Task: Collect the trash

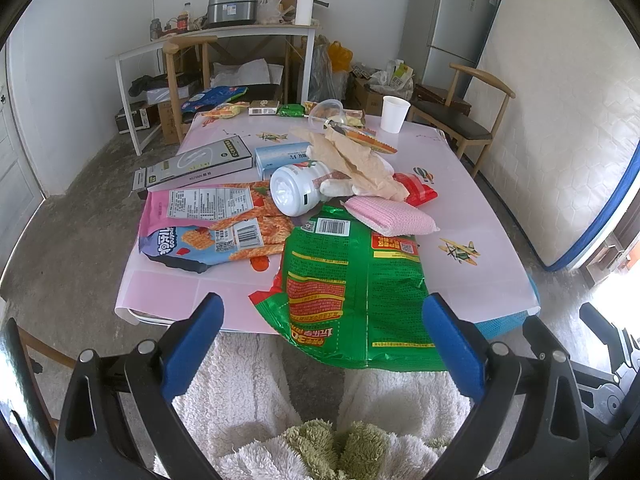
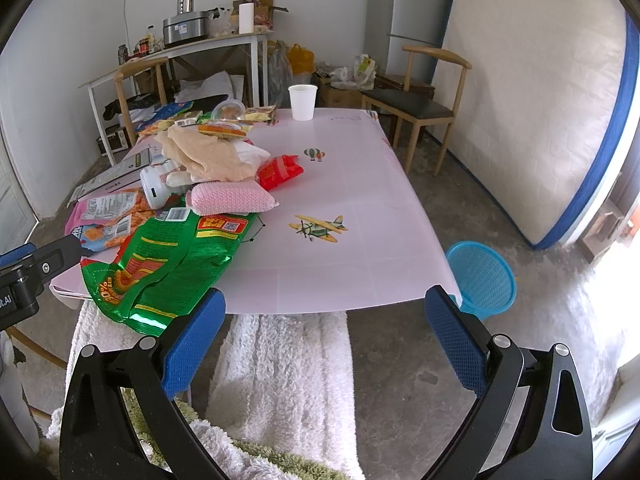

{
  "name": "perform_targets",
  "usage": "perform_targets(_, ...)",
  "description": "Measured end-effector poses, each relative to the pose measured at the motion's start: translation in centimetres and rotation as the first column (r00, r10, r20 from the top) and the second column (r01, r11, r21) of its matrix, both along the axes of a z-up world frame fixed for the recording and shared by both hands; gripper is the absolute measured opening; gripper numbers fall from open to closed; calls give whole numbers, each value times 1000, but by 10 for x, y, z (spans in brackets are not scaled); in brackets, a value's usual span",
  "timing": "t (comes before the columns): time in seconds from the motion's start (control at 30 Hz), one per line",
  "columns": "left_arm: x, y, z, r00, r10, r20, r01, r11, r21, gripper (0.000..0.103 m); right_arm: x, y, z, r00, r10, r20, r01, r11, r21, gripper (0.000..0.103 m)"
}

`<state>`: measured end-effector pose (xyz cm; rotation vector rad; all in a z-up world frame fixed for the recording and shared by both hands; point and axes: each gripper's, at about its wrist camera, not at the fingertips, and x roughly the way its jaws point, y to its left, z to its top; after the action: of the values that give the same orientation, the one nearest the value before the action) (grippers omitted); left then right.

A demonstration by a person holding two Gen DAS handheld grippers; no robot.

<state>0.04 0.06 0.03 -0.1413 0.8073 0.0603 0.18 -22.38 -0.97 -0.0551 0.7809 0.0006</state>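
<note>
A pink table carries a heap of litter. A large green snack bag hangs over the near edge. Behind it lie a pink-and-blue snack bag, a white bottle on its side, a pink sponge cloth, beige crumpled paper, a red packet and a white paper cup. My left gripper is open just before the green bag. My right gripper is open before the bare near edge. A blue basket stands on the floor at the table's right corner.
Flat boxes and more wrappers lie at the table's far side. Wooden chairs, a side table, a fridge and a leaning mattress ring the room. White fleece-covered legs sit below the grippers.
</note>
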Motion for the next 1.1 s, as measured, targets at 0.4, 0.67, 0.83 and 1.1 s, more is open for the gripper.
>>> perform_targets(0.4,0,0,0,1000,0,-2,0,1000,-1,97,0,0,0,1000,0,0,0,1000,1,95)
perform_targets(0.67,0,0,0,1000,0,-3,0,1000,0,97,0,0,0,1000,0,-1,0,1000,2,95)
perform_targets(0.83,0,0,0,1000,1,-4,-1,1000,0,97,0,0,0,1000,1,-2,-1,1000,3,95)
perform_targets(1.1,0,0,-5,1000,-1,-7,1,1000,-1,97,-1,10,5,1000,0,-5,0,1000,3,95)
